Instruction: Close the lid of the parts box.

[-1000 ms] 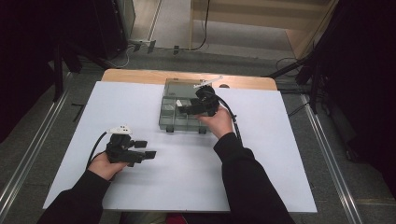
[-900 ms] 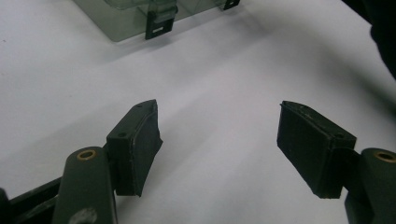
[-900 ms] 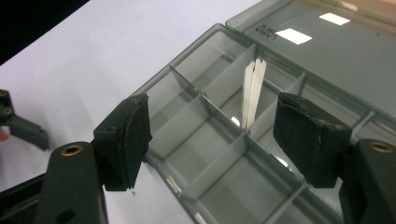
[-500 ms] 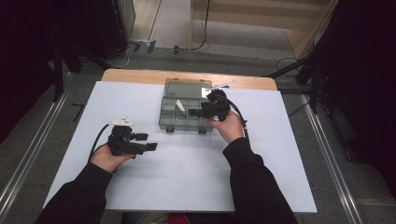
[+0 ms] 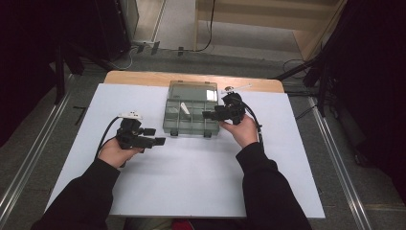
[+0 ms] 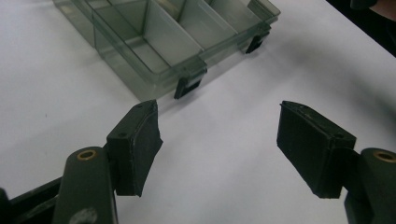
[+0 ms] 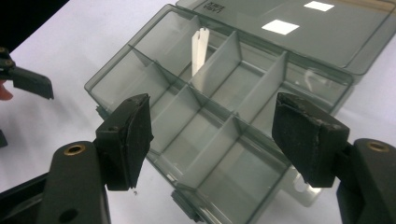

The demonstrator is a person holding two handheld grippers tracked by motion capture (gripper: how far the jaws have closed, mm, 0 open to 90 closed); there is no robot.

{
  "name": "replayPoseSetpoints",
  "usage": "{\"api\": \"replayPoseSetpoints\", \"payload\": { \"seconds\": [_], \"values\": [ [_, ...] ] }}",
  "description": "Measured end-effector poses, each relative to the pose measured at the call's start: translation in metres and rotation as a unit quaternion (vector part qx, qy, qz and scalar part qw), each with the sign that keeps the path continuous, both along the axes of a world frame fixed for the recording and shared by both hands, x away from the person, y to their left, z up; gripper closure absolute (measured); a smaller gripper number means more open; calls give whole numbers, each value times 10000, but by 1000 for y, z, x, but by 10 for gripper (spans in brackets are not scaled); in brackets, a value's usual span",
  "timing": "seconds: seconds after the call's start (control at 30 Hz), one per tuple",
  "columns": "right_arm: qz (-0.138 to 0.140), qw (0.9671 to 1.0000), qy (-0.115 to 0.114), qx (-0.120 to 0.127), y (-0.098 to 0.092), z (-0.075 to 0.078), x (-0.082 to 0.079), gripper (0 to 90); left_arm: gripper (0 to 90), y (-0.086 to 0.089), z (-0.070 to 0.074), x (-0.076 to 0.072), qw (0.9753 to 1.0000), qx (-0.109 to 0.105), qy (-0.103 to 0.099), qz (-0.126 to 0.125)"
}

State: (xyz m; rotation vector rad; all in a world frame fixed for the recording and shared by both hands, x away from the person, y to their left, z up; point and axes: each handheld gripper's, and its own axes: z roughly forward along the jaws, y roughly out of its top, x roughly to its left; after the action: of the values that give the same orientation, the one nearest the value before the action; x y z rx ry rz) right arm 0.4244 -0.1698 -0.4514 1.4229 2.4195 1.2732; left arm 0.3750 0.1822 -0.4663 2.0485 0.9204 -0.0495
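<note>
Your right gripper (image 5: 207, 115) has its fingers (image 7: 125, 140) wide open, and they hold nothing. In the right gripper view the two black pads stand well apart, and between them you look down into the compartment box (image 7: 219, 112). This gripper hangs just above the right part of the box, over the near compartments, and it does not touch the walls as far as I can tell. It points toward your left side.

Your left gripper (image 5: 160, 141) is also fully open and empty. In the left gripper view its fingers (image 6: 135, 144) frame only the white bench surface (image 6: 224, 154), and the near corner of the box (image 6: 159, 51) lies beyond them, close but apart. One black latch (image 6: 187, 86) on the front wall of the box is just ahead of the left pad, and a second latch (image 6: 254, 43) sits farther along the same wall.

The box (image 5: 190, 115) is of clear grey plastic and stands in the far middle of the bench (image 5: 191, 177), with its lid (image 5: 194, 90) laid open and flat behind it. Inside, thin dividers make several compartments. One small white piece (image 7: 200, 51) leans upright in a far compartment; the same piece (image 5: 184, 109) shows from the high view. The other compartments look empty, but I cannot tell for all of them.

Your left hand (image 5: 115, 152) holds its gripper low over the bench, to the left of the box. Your right hand (image 5: 244, 132) is at the right front corner of the box.
</note>
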Motion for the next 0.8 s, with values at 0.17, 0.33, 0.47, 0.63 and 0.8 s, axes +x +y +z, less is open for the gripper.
{"api": "replayPoseSetpoints", "payload": {
  "seconds": [0.17, 0.33, 0.47, 0.63, 0.8],
  "values": [
    [-56, 10000, 79, -3, -9, -3, 4, 301, 294, -10, 5, 14, 10000, -4, -9, 44],
    [-118, 9998, 148, -43, -16, -5, 9, 306, 294, -14, 8, 25, 9999, -113, -42, 106],
    [-153, 9997, 136, -146, -20, -5, 12, 319, 295, -16, 8, 31, 9998, -105, -153, 121],
    [-198, 9995, 229, -2, -26, -8, 19, 320, 295, -22, 10, 45, 9997, -43, -110, 205],
    [-249, 9994, 249, 43, -29, -6, 28, 323, 295, -27, 11, 59, 9995, 17, -172, 255]
  ]
}}
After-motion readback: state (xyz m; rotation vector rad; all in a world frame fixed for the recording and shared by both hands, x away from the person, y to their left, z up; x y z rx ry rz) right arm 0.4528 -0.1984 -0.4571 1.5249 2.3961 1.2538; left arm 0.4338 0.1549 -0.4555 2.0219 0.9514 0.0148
